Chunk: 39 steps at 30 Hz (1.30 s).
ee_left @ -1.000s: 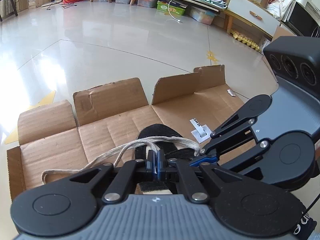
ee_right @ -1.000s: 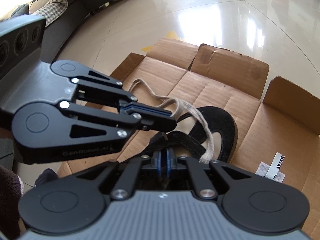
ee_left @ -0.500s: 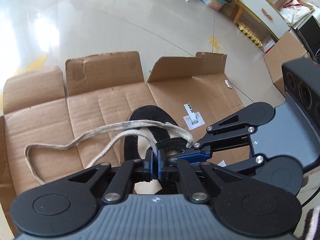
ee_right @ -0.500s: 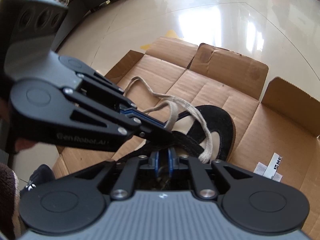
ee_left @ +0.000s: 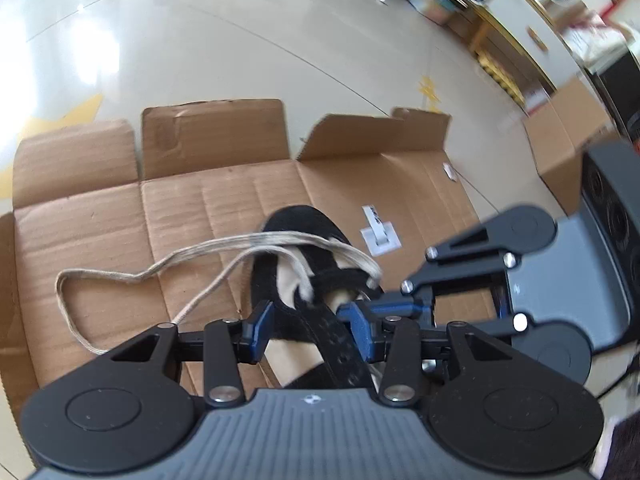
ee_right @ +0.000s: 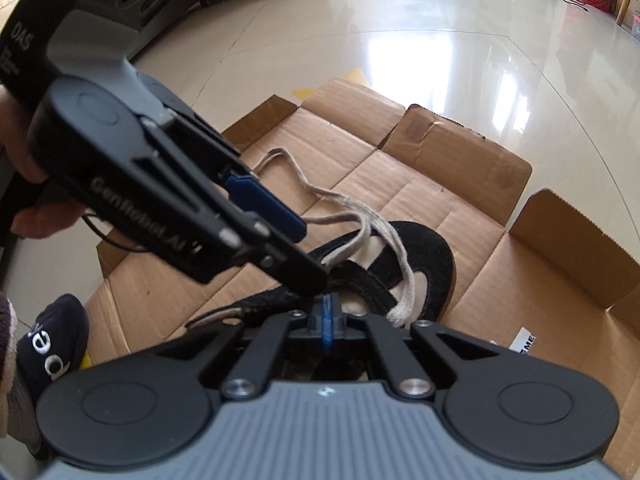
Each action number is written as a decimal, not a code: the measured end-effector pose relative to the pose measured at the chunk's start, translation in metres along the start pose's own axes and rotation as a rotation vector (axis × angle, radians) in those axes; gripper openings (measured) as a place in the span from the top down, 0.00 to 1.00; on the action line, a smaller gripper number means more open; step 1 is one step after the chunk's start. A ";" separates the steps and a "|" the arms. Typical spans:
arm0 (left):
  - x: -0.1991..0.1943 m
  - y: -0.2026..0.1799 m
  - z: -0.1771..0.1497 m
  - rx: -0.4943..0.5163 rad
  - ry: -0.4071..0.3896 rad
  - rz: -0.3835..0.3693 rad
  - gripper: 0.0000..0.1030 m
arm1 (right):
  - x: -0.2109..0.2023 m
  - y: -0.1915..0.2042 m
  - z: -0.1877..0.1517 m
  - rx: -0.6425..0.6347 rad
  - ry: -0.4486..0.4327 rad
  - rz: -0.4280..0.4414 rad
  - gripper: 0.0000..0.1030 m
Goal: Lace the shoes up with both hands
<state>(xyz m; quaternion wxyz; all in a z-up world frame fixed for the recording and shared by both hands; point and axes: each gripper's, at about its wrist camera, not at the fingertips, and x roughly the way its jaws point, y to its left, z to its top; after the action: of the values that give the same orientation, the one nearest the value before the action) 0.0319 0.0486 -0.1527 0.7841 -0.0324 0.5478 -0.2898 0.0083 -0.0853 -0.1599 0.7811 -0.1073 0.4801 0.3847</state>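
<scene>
Since the earlier frame, the left tongs point(ee_left: 308, 330) are opening, straddling the black suede shoe point(ee_left: 296, 280) on the flattened brown cardboard point(ee_left: 224, 200). Right tongs point(ee_right: 328, 322) are pinched together beside the shoe; whether they are gripping the beige woven lace point(ee_left: 200, 252) cannot be told, so it is risking slipping free.

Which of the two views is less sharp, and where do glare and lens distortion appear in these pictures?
Left wrist view: softer, the furniture at upper right smeared by motion blur; window glare whitens the floor at upper left. Right wrist view: sharper, yet bright reflections lie on the tiles. Both: the fisheye bends the cardboard edges and darkens the corners.
</scene>
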 end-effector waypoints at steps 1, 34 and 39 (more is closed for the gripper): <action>-0.002 -0.006 -0.001 0.044 0.005 0.012 0.58 | -0.002 0.000 0.000 -0.004 0.004 -0.001 1.00; 0.011 -0.056 -0.017 0.377 0.067 0.230 0.80 | 0.027 -0.036 0.029 0.151 0.032 0.161 0.98; 0.008 -0.045 -0.014 0.313 0.058 0.218 0.80 | 0.003 -0.058 0.029 0.241 -0.012 0.136 0.79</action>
<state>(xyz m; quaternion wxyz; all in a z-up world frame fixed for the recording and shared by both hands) 0.0027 0.0112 -0.1481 0.7901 0.1576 0.5189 -0.2857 0.0695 -0.1076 -0.1593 0.7633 0.0226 0.5242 0.3769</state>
